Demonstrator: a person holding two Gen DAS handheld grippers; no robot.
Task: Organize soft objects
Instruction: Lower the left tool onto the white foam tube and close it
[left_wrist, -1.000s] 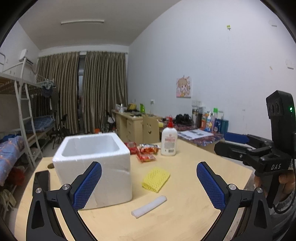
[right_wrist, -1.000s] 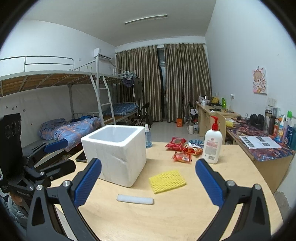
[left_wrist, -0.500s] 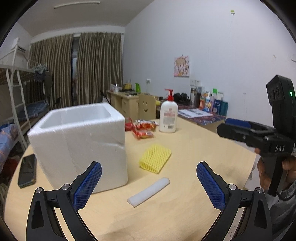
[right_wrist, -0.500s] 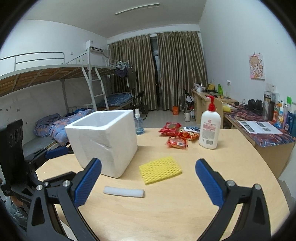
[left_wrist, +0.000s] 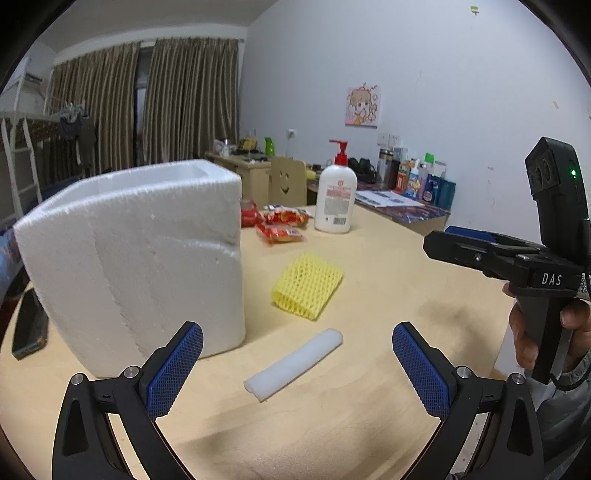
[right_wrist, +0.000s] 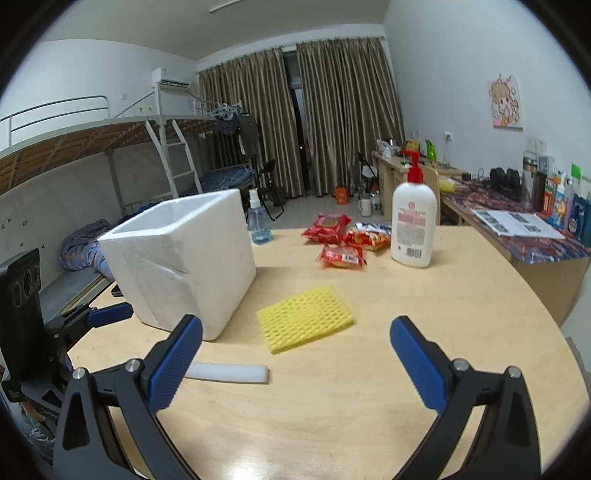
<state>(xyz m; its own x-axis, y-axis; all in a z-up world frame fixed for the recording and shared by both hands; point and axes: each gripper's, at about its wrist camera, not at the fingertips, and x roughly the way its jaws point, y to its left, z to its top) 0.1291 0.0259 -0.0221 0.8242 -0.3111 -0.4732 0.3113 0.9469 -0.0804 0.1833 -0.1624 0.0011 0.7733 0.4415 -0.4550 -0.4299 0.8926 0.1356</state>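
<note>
A white foam strip (left_wrist: 293, 363) lies flat on the wooden table, just ahead of my open left gripper (left_wrist: 297, 365); it shows again as the same foam strip (right_wrist: 229, 373) at the lower left of the right wrist view. Behind it lies a yellow foam net sleeve (left_wrist: 306, 290), also the yellow net (right_wrist: 304, 317) in front of my open right gripper (right_wrist: 295, 362). A white styrofoam box (left_wrist: 136, 258) stands open-topped on the left, the same box (right_wrist: 177, 258). Both grippers hold nothing.
A lotion pump bottle (right_wrist: 413, 225) and red snack packets (right_wrist: 341, 254) sit at the far side, with a small spray bottle (right_wrist: 256, 221) behind the box. A phone (left_wrist: 27, 325) lies left of the box. A cluttered desk (right_wrist: 517, 221) runs along the right wall.
Both grippers have come lower and closer to the table. The foam strip and yellow net now look larger, and the box fills more of the left wrist view.
</note>
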